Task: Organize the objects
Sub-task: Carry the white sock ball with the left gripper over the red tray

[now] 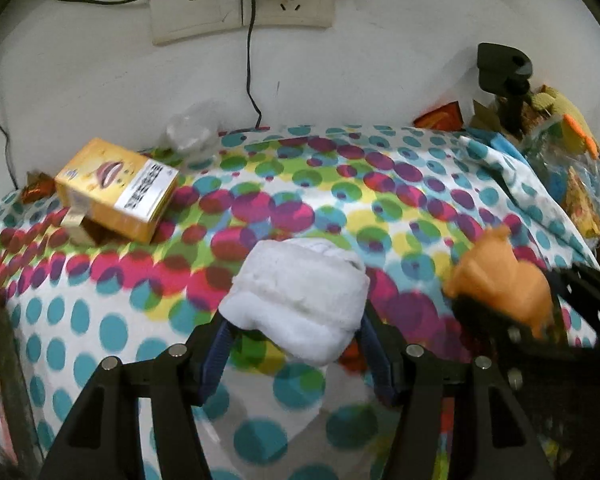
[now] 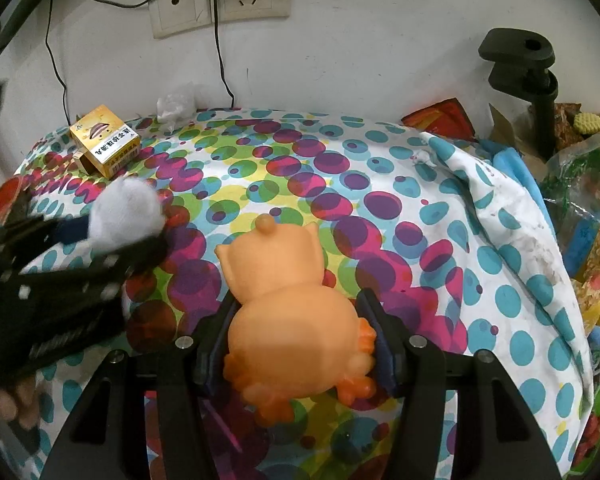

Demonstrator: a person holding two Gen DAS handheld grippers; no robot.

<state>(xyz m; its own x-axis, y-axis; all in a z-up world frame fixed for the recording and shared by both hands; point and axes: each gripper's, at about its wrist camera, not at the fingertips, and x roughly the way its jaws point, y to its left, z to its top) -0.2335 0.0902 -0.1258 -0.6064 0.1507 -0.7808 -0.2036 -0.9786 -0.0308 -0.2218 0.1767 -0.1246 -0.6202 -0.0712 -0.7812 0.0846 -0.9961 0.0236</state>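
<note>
A white fluffy bundle hangs just above the dotted cloth, and my left gripper is shut on it with a blue pad on each side. An orange rubber animal toy is clamped between the pads of my right gripper, with its head pointing away from me. In the right wrist view the left gripper comes in from the left with the white bundle at its tip. The left wrist view shows the right gripper and the orange toy at the right.
A yellow carton lies at the far left of the polka-dot cloth, with crumpled clear plastic behind it. A black clamp and a heap of bright packets crowd the right edge. Cords hang from wall sockets.
</note>
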